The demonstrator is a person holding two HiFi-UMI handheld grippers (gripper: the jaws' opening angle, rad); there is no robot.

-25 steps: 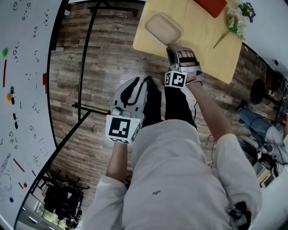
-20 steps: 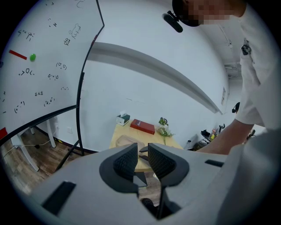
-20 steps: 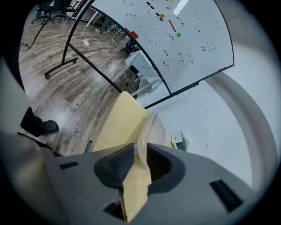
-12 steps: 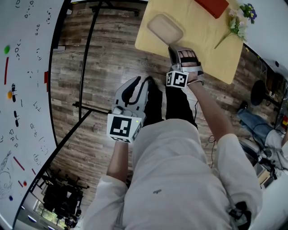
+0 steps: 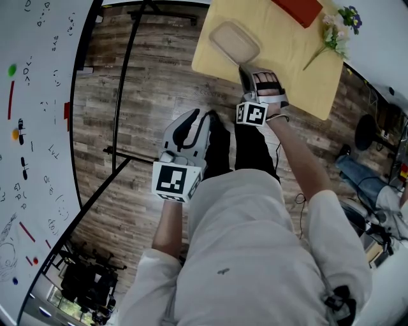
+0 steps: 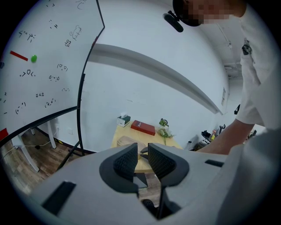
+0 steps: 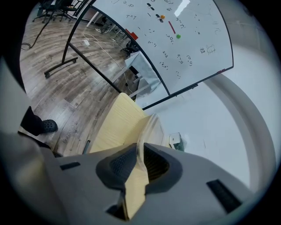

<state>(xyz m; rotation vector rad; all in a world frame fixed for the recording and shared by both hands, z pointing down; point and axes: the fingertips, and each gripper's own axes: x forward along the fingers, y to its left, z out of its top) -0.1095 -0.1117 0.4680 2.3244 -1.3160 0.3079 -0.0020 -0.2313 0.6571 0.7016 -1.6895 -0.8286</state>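
At the counter point(image 5: 299, 57) edge, right gripper point(image 5: 244, 71) clamps the near rim of the plastic container point(image 5: 234, 39); left gripper point(image 5: 190, 127) hangs parted, empty

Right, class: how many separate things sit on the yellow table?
4: plastic container at the near edge, in the right gripper; red book at the far edge; flower sprig beside it; tissue box at a far corner. Others may be hidden.

My left tongs point(image 5: 197, 118) and right tongs point(image 5: 243, 67) are grey, their cubes patterned in black-and-white squares; translucent beige plastic container point(image 5: 234, 41); pale yellow wooden bench point(image 5: 299, 57); flat red book point(image 5: 298, 9); brown-planked wooden floor point(image 5: 153, 76).
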